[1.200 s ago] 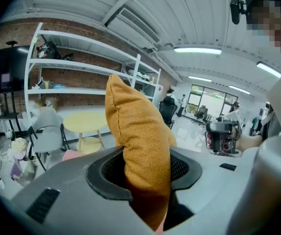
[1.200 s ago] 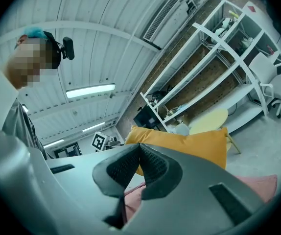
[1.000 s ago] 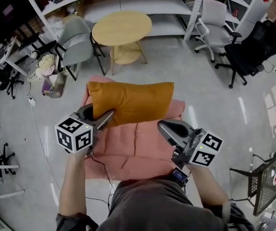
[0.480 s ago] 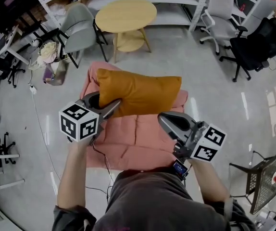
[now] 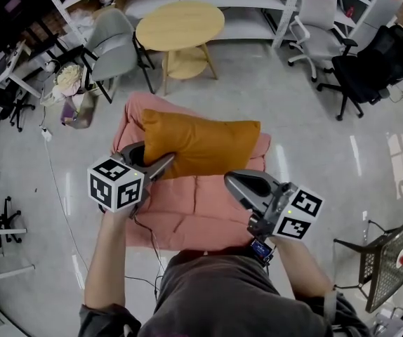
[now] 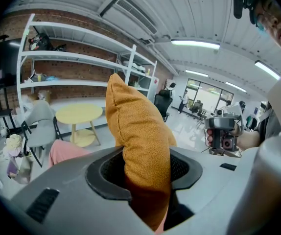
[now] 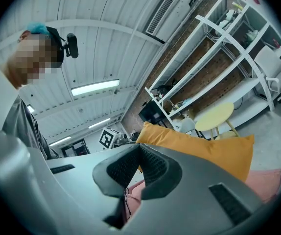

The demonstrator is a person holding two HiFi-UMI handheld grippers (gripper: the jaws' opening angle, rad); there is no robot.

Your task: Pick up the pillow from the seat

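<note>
You are standing in what looks like an open office or lab workspace. White metal shelving (image 5: 240, 2) is running along a brick wall (image 6: 77, 21), carrying boxes and odds and ends. A white office chair (image 5: 319, 21) and a black office chair (image 5: 371, 65) are sitting on the glossy grey floor (image 5: 314, 139), near a round wooden table (image 5: 180, 25) and a grey shell chair (image 5: 114, 44). A dark monitor (image 5: 8, 12) is standing at the left, and a cable (image 5: 50, 167) is trailing across the floor. Strip lights (image 6: 195, 44) are glowing under a ribbed white ceiling (image 6: 204, 13), and a pink seat (image 5: 187, 213) is sitting mid-floor.
</note>
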